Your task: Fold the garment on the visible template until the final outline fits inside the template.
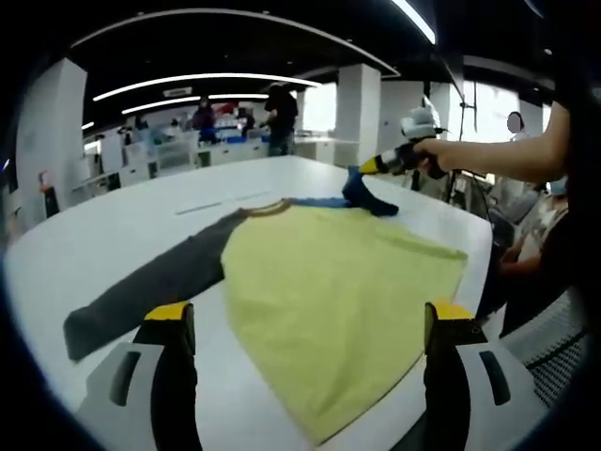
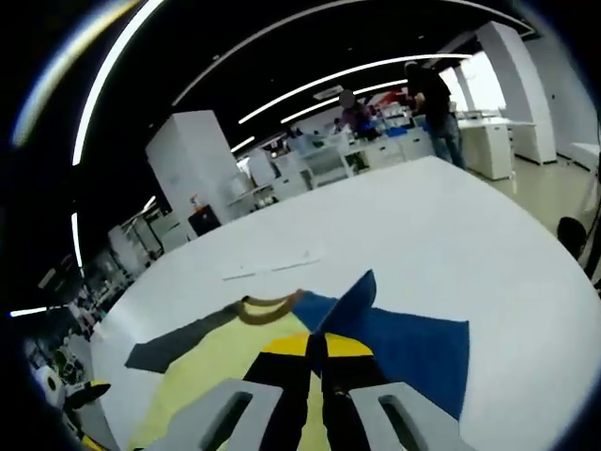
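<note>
The shirt (image 1: 338,301) lies spread on the white worktop (image 1: 122,225), yellow body flat, grey sleeve (image 1: 150,282) stretched out toward the worktop's edge. Over at the far side, the right hand-held gripper (image 1: 376,166) is clenched on the blue sleeve (image 1: 371,199), lifting it off the surface; in the right gripper view its jaws meet tight on the blue cloth (image 2: 404,343). The left hand-held gripper (image 1: 305,319) hovers with jaws wide apart, grasping nothing, the yellow hem between them. Risk now, as I judge it: the pinch is only on a small bit of fabric, so the sleeve could slip free mid-fold. Pull too hard and the whole shirt drags and bunches. No template outline that I can make out.
</note>
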The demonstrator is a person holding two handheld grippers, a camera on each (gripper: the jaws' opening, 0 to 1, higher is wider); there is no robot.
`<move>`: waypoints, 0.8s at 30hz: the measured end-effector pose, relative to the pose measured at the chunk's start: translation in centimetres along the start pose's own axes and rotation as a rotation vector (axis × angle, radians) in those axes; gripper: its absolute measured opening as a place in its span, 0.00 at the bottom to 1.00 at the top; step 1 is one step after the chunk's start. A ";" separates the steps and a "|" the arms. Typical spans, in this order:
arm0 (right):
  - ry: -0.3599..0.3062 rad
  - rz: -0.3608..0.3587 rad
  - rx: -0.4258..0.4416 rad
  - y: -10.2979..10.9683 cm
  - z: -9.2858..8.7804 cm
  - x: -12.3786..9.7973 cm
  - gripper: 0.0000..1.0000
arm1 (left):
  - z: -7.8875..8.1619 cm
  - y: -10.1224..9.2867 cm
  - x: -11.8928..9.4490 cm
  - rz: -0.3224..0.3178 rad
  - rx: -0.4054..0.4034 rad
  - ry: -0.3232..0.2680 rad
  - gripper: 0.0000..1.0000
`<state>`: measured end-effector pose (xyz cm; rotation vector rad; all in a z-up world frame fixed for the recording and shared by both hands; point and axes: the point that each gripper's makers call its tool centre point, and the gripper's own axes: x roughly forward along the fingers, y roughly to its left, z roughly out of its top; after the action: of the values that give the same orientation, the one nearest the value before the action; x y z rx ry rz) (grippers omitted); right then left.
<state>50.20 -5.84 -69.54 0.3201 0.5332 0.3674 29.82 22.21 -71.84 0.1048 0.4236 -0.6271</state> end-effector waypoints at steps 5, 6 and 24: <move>0.007 0.023 -0.011 1.2 0.0 1.0 0.00 | -0.1 0.2 -0.1 0.002 -0.002 0.001 0.98; 0.009 0.027 -0.012 1.4 0.0 1.1 0.00 | -0.1 0.2 -0.1 0.003 -0.001 0.003 0.98; 0.089 0.096 -0.080 6.0 -1.1 4.0 0.00 | -0.5 0.5 -0.2 0.007 -0.009 0.006 0.98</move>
<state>51.28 1.43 -69.88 0.2535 0.5905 0.4961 29.78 22.86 -72.19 0.0993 0.4318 -0.6178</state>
